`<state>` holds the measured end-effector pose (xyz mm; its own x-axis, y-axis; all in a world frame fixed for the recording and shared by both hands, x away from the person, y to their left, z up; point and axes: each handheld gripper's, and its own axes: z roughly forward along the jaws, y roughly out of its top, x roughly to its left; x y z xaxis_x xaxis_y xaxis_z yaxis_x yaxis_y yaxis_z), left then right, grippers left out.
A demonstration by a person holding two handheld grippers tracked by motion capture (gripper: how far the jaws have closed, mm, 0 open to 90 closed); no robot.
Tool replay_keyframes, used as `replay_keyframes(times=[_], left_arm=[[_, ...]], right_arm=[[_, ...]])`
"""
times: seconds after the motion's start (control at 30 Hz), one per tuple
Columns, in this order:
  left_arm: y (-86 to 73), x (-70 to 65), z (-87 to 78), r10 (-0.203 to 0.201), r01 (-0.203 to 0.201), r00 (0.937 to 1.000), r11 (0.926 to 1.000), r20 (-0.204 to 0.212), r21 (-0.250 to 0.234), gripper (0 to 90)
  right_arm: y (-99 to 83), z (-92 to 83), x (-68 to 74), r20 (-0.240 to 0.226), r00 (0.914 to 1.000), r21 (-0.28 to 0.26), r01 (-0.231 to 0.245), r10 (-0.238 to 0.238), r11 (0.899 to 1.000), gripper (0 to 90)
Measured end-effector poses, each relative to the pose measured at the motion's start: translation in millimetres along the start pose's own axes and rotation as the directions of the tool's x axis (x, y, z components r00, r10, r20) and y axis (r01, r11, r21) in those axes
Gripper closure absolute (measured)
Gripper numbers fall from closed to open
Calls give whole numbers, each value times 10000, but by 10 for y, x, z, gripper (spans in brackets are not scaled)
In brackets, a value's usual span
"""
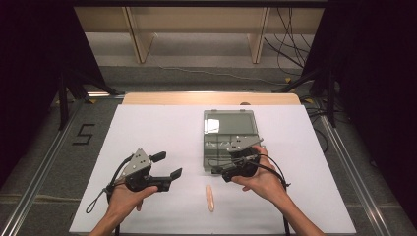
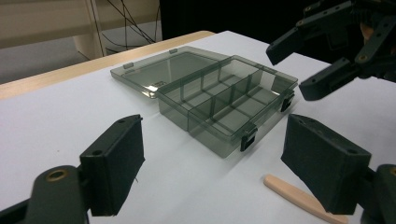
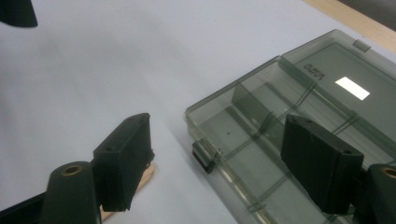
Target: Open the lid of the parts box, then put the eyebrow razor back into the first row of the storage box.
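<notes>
White sheeting covers the table I'm working over. My left gripper sits low at the left, pointing right, its claw wide and holding nothing. My right gripper hangs at the near edge of the open box, angled left, its claw also wide and empty. Between my hands, just in front of the box, lies the stick.

black two-jaw tongs, grey three-cornered top plates, trailing black cables, bare forearms
</notes>
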<state>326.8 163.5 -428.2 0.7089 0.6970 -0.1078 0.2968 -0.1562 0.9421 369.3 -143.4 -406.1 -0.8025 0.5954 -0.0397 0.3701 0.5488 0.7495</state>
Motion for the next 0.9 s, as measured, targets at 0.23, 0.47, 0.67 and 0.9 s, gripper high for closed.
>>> replay_keyframes(times=[0.23,0.47,0.67,0.9], left_arm=[[-2,8,-18,-140,139,9999,9999,-51,-73,174],[-14,18,-35,-55,54,10000,9999,-71,-108,169],[-15,28,-34,-173,172,9998,9997,-84,-144,169],[-12,42,-32,-111,108,9998,9998,-164,-185,169]], right_arm=[[9,44,147,-446,9989,224,147,-137,9996,207],[6,123,242,-751,9962,521,483,-443,9975,199],[7,150,345,-1032,9920,929,823,-726,9923,217],[-20,207,428,-1422,9877,1723,890,-647,9810,231]])
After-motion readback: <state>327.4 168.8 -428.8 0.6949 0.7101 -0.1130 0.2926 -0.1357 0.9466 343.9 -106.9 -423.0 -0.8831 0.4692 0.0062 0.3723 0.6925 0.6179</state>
